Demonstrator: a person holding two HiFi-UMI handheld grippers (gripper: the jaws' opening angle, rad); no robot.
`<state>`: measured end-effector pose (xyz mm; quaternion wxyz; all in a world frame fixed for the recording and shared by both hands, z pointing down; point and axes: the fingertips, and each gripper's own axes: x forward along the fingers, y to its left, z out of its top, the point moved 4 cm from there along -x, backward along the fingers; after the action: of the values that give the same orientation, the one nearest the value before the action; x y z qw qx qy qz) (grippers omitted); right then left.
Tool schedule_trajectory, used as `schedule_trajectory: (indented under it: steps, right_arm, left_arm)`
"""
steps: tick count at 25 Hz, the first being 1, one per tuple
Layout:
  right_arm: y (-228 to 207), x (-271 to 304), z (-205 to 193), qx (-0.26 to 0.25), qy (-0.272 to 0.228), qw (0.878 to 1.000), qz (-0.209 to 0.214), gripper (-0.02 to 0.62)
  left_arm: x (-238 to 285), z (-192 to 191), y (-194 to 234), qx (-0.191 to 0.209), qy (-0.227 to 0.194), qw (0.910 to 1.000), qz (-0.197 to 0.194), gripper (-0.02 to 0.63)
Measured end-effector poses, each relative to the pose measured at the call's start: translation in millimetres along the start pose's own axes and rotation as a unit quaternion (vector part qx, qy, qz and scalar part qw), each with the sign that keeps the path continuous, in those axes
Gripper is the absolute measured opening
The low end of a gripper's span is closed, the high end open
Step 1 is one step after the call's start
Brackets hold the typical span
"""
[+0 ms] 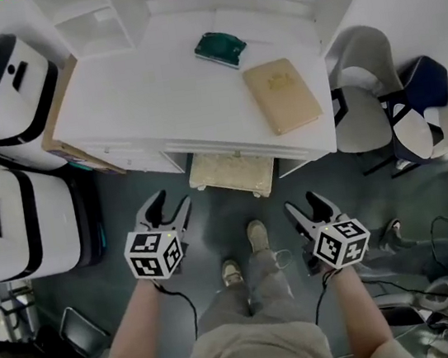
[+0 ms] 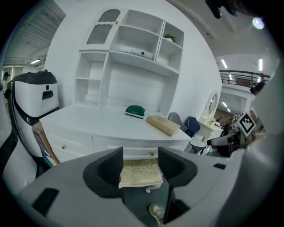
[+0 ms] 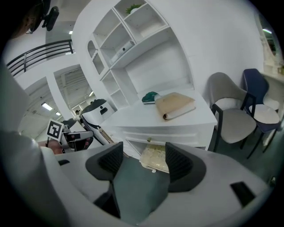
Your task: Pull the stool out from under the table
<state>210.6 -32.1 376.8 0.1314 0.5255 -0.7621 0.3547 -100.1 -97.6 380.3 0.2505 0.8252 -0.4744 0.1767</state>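
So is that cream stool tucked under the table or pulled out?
Mostly tucked under: only the front of the stool shows past the table edge. The left gripper and right gripper hang short of it, jaws open.

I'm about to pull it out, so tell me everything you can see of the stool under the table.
The stool has a cream, cushioned seat with a mottled pattern, and small white feet at its front corners. It stands on the dark floor, partly tucked under the white table, its front sticking out. The left tool and right tool, both open, are short of it.
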Motion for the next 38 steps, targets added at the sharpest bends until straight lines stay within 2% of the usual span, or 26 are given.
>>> schedule_trajectory:
  steps: [6,16,22,25,29,35,38]
  right_arm:
    - [-58.0,79.3,-17.6,0.016,0.04,0.999,0.01,0.305]
    - [-118.3,190.9,-66.4,0.03,0.069,0.997,0.012,0.33]
    - [-155.5,231.7,-98.0,0.019,0.074,0.997,-0.014,0.342]
    - [-177.0,246.9,-111.4,0.031,0.07,0.997,-0.024,0.342]
    - [-199.0,264.9,-132.5,0.04,0.071,0.996,-0.026,0.35]
    - [-219.0,295.3,-159.9,0.071,0.072,0.995,-0.024,0.377]
    - [-226.6,307.2,-167.4,0.096,0.059,0.994,-0.017,0.394]
  left_arm:
    - [89.2,-31.0,29.4,-0.013,0.029,0.9995,0.001,0.277]
    - [207.4,-99.8,77.1,-0.02,0.075,0.997,-0.007,0.322]
    - [250.8,-143.9,101.4,-0.027,0.096,0.995,-0.001,0.328]
    - [270.1,-162.2,111.4,-0.034,0.095,0.9948,0.004,0.335]
    - [298.0,-185.2,116.0,-0.024,0.106,0.994,-0.008,0.346]
    - [340.1,-206.4,130.2,-0.05,0.113,0.992,-0.025,0.369]
    - [354.5,-213.9,141.0,-0.084,0.103,0.9909,-0.023,0.379]
